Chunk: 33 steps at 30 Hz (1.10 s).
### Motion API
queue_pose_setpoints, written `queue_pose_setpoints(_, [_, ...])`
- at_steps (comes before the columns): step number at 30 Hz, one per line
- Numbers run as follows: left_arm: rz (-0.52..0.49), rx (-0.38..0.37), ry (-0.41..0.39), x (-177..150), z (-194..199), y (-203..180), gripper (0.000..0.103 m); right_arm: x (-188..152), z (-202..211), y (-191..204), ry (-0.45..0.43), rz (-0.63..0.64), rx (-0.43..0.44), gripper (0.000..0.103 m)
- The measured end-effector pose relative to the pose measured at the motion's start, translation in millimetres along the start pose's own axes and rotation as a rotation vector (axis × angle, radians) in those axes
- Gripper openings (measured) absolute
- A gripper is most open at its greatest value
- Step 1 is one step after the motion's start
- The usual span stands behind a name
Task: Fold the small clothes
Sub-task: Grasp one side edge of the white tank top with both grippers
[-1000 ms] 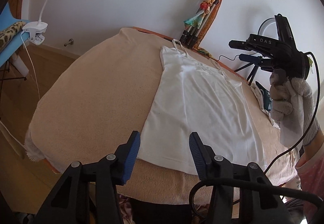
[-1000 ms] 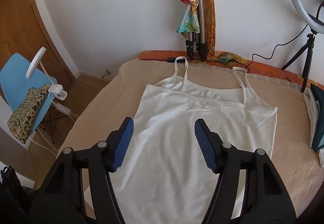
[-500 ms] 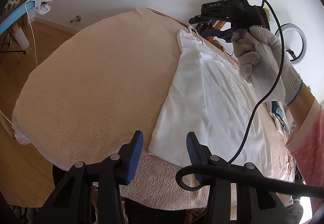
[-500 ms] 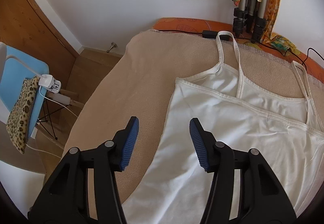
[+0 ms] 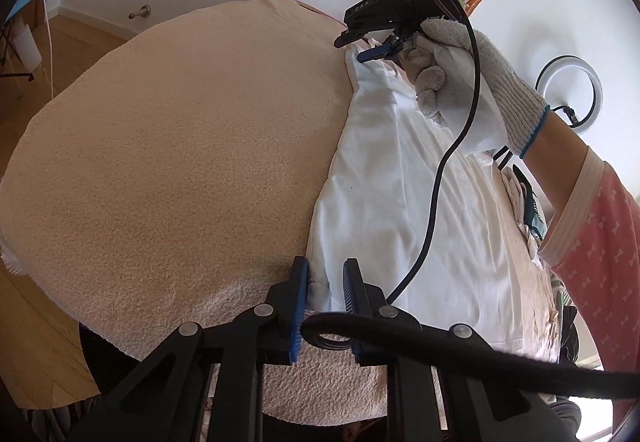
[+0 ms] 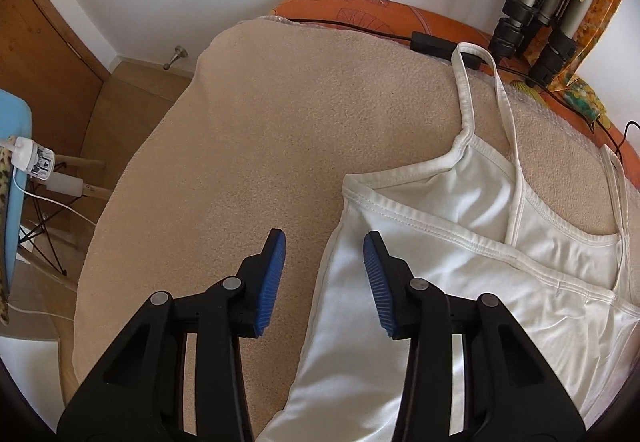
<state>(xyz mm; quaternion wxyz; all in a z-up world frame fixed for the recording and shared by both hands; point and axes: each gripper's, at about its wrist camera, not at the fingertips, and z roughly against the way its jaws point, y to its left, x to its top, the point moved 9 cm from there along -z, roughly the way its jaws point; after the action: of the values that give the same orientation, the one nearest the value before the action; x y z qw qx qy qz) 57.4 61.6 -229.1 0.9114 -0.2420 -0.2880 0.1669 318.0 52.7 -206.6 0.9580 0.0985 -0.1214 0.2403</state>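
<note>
A white strappy camisole (image 5: 404,202) lies flat on the beige towel-covered table (image 5: 180,146), straps toward the wall. My left gripper (image 5: 325,282) has its blue pads narrowed around the camisole's near left hem corner, cloth bunched between them. My right gripper (image 6: 324,258) is open, straddling the camisole's (image 6: 460,282) left side edge just below the armpit corner. In the left wrist view the right gripper (image 5: 370,44) shows at the far top corner of the camisole, held by a gloved hand.
A folded tripod with a colourful scarf (image 6: 552,2) and a black cable (image 6: 432,40) stand at the table's far edge. A ring light (image 5: 570,92) is at the right. A blue chair with clip lamp (image 6: 16,162) stands left. More clothes (image 5: 528,210) lie at the right edge.
Both grippers moved left and down to the camisole's left edge. The left gripper's jaws narrowed onto the hem corner. The right gripper reached the top left corner, jaws somewhat narrower.
</note>
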Motion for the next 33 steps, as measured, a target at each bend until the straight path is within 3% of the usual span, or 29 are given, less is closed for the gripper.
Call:
queue_pose_setpoints(4, [-0.024, 0.02, -0.012, 1, 1, 0, 0.011, -1, -9, 0, 0.012, 0.015, -0.047, 0.033])
queue_pose_setpoints(8, [-0.007, 0.018, -0.013, 2, 2, 5, 0.011, -1, -8, 1, 0.004, 0.029, -0.066, 0.033])
queue_pose_setpoints(10, [-0.016, 0.012, -0.015, 2, 5, 4, 0.02, 0, -9, 1, 0.005, 0.033, -0.067, 0.033])
queue_pose_setpoints(12, [-0.031, 0.029, -0.023, 2, 5, 3, 0.037, 1, -9, 1, 0.002, 0.038, -0.066, 0.033])
queue_pose_setpoints(15, [-0.037, 0.036, -0.022, 2, 4, 4, 0.038, -1, -8, 2, -0.01, 0.045, -0.073, 0.032])
queue_pose_setpoints(19, [-0.039, 0.045, -0.025, 3, 2, 4, 0.028, 0, -9, 4, -0.011, 0.051, -0.083, 0.032])
queue_pose_setpoints(21, [-0.048, 0.036, -0.017, 2, 0, 2, 0.012, 1, -9, 4, -0.015, 0.051, -0.084, 0.031])
queue_pose_setpoints(22, [-0.05, 0.03, -0.012, 2, -2, 1, 0.009, 3, -10, 5, -0.018, 0.052, -0.086, 0.03])
queue_pose_setpoints(24, [-0.055, 0.013, -0.018, 2, -3, -2, 0.004, 3, -10, 4, -0.027, 0.056, -0.095, 0.023])
queue_pose_setpoints(28, [-0.076, -0.008, -0.041, 4, 2, -12, 0.002, 6, -8, -5, -0.028, 0.032, -0.068, 0.007])
queue_pose_setpoints(33, [-0.114, -0.041, -0.077, 8, 13, -30, 0.002, 9, 5, -24, -0.058, -0.065, 0.046, 0.005])
